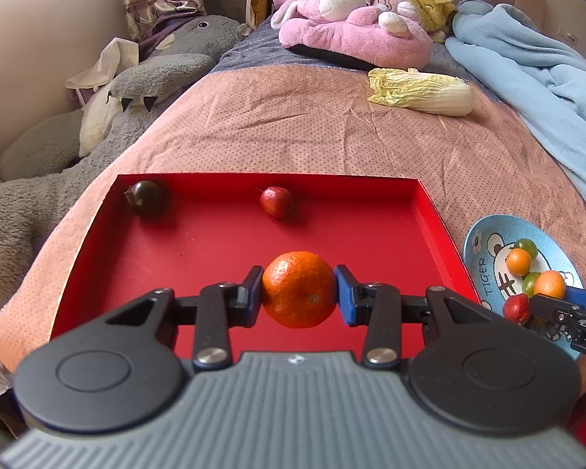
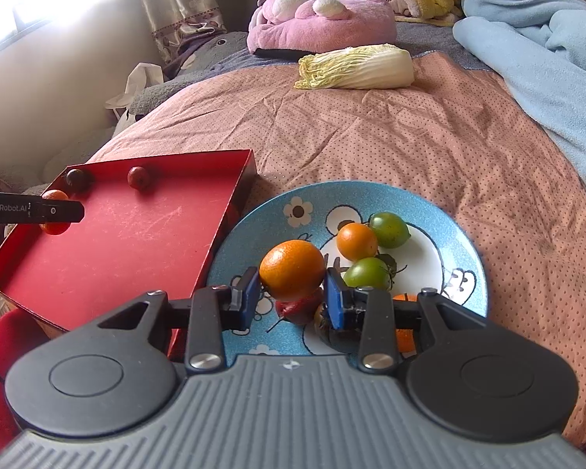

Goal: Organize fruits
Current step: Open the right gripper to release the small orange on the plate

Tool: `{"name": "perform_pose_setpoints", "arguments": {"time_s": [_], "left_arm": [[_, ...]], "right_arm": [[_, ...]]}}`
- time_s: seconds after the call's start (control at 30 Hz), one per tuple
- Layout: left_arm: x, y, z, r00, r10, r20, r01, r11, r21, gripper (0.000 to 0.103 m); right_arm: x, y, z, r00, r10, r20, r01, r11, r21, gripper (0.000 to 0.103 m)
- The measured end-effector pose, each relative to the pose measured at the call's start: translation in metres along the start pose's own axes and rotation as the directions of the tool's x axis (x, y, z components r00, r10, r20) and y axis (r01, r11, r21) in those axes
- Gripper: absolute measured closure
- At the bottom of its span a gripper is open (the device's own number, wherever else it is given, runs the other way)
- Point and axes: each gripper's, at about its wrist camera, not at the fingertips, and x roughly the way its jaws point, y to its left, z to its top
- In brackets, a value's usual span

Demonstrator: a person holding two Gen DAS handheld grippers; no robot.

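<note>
Left gripper closed on a dimpled orange mandarin, blue pads of the fingers pressed to either side, fruit held above the smooth floor of the red tray. Right gripper likewise clamped on a glossy round orange fruit, lifted just over the blue cartoon plate. Under that fruit, on the plate: a small dark red fruit with a thin stalk and a dark, almost black tomato half hidden behind the right finger. Beyond, also on the plate: a green tomato with a curled stem, a smooth orange tomato touching a second green tomato. Another orange fruit mostly hidden behind the gripper's arm. Plate glazed, round, shallow, edge tucked against the tray's right wall. Tray rectangular, low-walled, matte and scuffed, resting on the bed's pink dotted quilt. At the tray's far wall, well apart: a dark tomato in the left corner and a red, blunt-ended fruit near the middle. Farther up the bed: a ribbed, pale napa cabbage lying on its side, a crumpled light-blue fleece blanket to the right, a fluffy pink plush toy at the head, a shaggy grey plush along the left side.
</note>
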Motion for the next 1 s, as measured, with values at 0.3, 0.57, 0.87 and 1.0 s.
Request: {"name": "perform_pose_setpoints", "arguments": {"time_s": [0.3, 0.57, 0.87, 1.0], "left_arm": [[-0.002, -0.008, -0.003, 0.999, -0.034, 0.000, 0.034, 0.999, 0.010, 0.061], [-0.005, -0.016, -0.004, 0.998, -0.060, 0.000, 0.060, 0.998, 0.032, 0.061], [-0.004, -0.036, -0.003, 0.996, -0.084, -0.007, 0.084, 0.994, 0.076, 0.061], [-0.006, -0.045, -0.002, 0.996, -0.091, -0.006, 0.091, 0.991, 0.101, 0.061]], "right_arm": [[0.012, -0.013, 0.002, 0.999, -0.042, -0.017, 0.042, 0.999, 0.011, 0.062], [0.018, -0.048, 0.016, 0.990, -0.140, 0.010, 0.139, 0.988, 0.066, 0.062], [0.035, -0.074, 0.009, 0.980, -0.198, -0.026, 0.200, 0.975, 0.097, 0.061], [0.033, -0.069, 0.010, 0.982, -0.187, -0.013, 0.187, 0.978, 0.091, 0.052]]}}
